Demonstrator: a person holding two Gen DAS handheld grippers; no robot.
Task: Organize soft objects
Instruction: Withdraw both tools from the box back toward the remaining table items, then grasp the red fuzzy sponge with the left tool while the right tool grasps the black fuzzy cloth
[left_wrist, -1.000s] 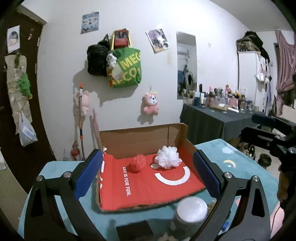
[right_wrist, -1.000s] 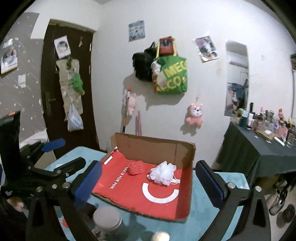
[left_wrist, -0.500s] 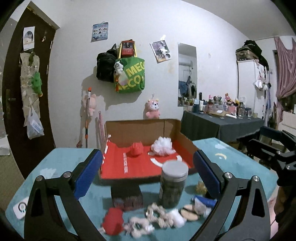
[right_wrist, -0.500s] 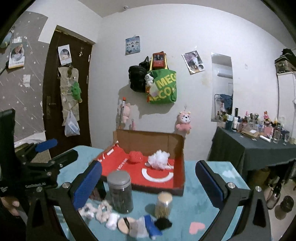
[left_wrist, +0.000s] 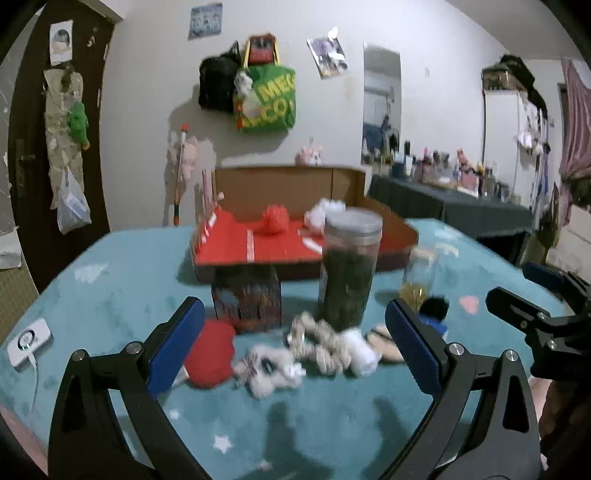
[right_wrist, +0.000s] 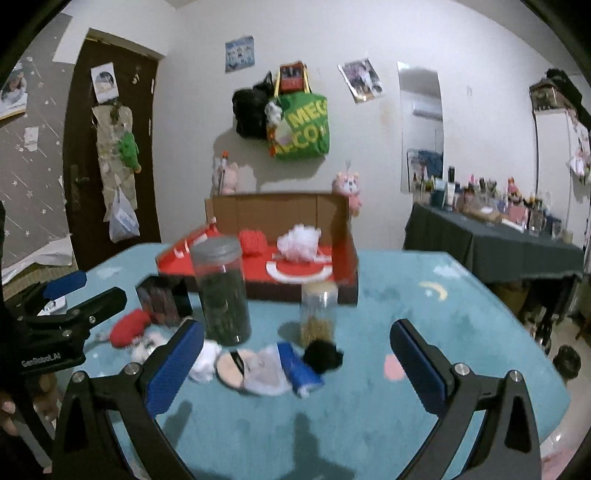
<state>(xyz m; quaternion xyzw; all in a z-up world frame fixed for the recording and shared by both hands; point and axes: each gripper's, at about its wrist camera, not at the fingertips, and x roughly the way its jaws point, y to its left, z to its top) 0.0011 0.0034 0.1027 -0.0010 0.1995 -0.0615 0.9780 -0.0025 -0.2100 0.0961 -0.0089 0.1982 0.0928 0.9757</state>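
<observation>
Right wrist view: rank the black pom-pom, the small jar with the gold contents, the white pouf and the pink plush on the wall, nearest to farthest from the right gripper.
1. Black pom-pom, on the mat just ahead of the right gripper.
2. Small jar, right behind it.
3. White pouf, inside the cardboard tray.
4. Pink plush, hanging on the wall.

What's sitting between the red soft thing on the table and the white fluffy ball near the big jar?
In the left wrist view, a white fuzzy scrunchie and a beige braided scrunchie lie between the red soft item and the white fluffy ball.
</observation>
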